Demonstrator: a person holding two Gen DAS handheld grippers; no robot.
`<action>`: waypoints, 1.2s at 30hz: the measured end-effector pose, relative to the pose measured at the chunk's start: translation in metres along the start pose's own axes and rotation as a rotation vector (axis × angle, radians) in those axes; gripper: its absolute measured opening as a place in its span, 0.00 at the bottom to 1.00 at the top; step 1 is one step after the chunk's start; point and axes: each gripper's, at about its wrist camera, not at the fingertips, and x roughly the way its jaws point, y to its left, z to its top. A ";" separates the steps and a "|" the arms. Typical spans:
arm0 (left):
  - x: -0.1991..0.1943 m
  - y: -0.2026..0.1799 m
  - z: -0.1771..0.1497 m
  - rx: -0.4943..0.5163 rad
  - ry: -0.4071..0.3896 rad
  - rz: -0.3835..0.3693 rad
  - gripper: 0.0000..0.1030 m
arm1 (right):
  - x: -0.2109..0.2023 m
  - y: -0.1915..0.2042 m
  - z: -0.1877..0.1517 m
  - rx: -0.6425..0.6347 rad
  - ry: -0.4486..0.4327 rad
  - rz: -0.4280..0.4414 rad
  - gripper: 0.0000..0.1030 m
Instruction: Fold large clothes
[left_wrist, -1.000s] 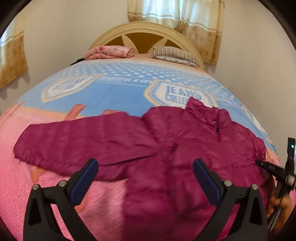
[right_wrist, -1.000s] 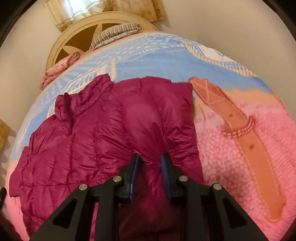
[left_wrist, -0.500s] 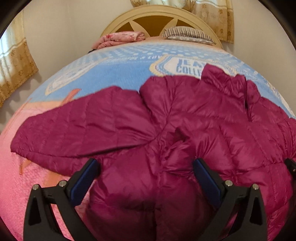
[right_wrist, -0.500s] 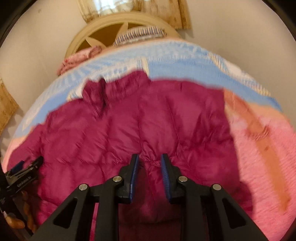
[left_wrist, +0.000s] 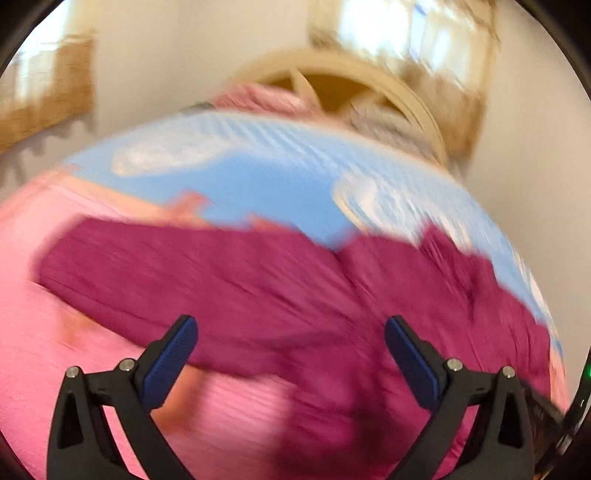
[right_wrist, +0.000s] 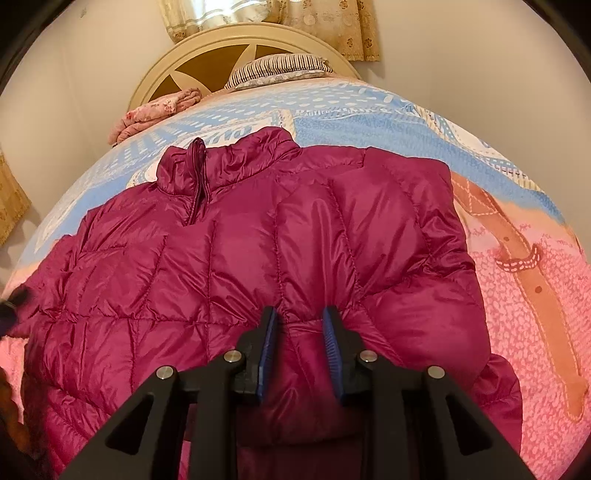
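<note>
A magenta quilted puffer jacket (right_wrist: 229, 251) lies on the bed, collar toward the headboard. Its right sleeve is folded over the body. My right gripper (right_wrist: 298, 325) is shut on a pinch of the jacket's fabric low on that folded part. In the blurred left wrist view the jacket (left_wrist: 332, 295) shows with its other sleeve (left_wrist: 155, 266) stretched out flat to the left. My left gripper (left_wrist: 290, 332) is open and empty, above the jacket near where the sleeve meets the body.
The bed has a blue and pink cover (right_wrist: 524, 280) with a printed belt pattern. A striped pillow (right_wrist: 280, 68) and a folded pink cloth (right_wrist: 155, 112) lie by the cream headboard (right_wrist: 207, 62). Walls and curtains stand behind.
My left gripper has pulled back and swung left fast, still open; its view is blurred. My right gripper stays shut on the jacket, whose folded part has settled flatter.
</note>
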 end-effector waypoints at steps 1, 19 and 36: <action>-0.006 0.022 0.010 -0.031 -0.036 0.055 1.00 | 0.000 0.001 0.000 -0.002 -0.001 -0.003 0.27; 0.077 0.214 0.032 -0.471 0.093 0.382 0.76 | 0.001 0.010 -0.002 -0.051 -0.004 -0.062 0.29; 0.054 0.144 0.094 -0.229 -0.072 0.277 0.16 | 0.001 0.009 -0.002 -0.040 -0.008 -0.047 0.29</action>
